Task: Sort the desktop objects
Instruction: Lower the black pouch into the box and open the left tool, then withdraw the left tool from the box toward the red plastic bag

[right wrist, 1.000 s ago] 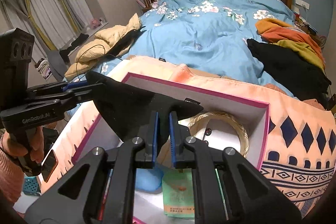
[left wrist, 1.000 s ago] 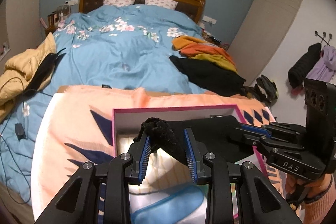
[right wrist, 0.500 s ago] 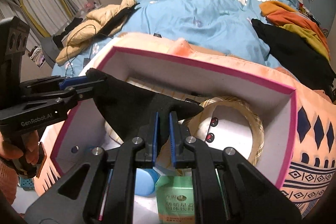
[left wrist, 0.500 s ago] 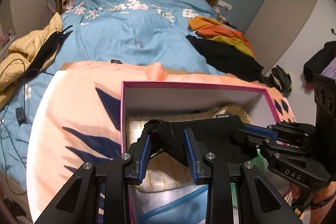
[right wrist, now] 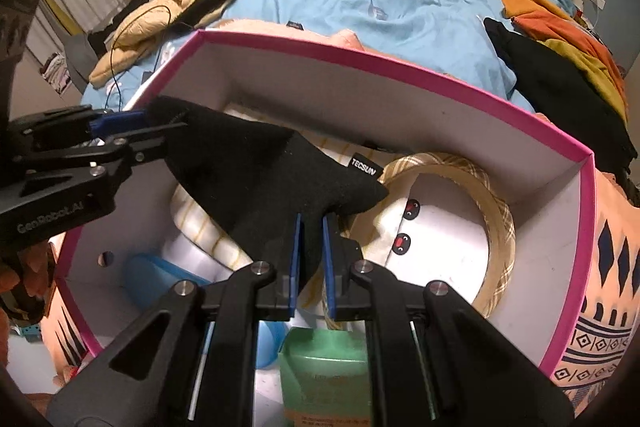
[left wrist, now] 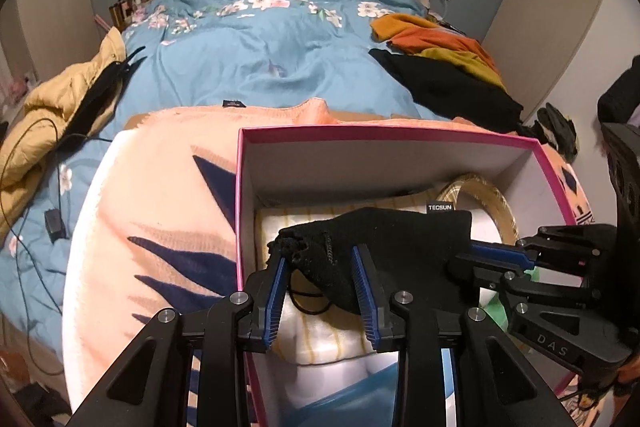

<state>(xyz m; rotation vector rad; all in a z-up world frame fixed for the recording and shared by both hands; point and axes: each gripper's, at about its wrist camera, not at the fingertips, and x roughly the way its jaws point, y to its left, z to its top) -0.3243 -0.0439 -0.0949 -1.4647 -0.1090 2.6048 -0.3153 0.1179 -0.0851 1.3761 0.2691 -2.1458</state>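
A black cloth pouch [left wrist: 400,239] with a TECSUN tag hangs stretched between both grippers, just above the inside of a pink-rimmed white box [left wrist: 380,131]. My left gripper [left wrist: 320,267] is shut on the pouch's bunched drawstring end. My right gripper [right wrist: 310,239] is shut on the opposite corner of the pouch [right wrist: 256,179]. In the right wrist view the left gripper [right wrist: 132,131] reaches in from the left over the box wall [right wrist: 360,63]. Under the pouch lie a yellow-striped white soft item [left wrist: 316,331], a plaid ring [right wrist: 496,227], a blue item [right wrist: 148,275] and a green carton [right wrist: 324,367].
The box sits on an orange patterned blanket [left wrist: 160,207] at the foot of a bed with a blue floral quilt [left wrist: 260,59]. Dark and orange clothes [left wrist: 448,67] are piled at the right, a yellow jacket [left wrist: 60,95] and cables at the left.
Both grippers have carried the stretched pouch forward and down, from above the box's near side to low inside the box. Both keep their hold.
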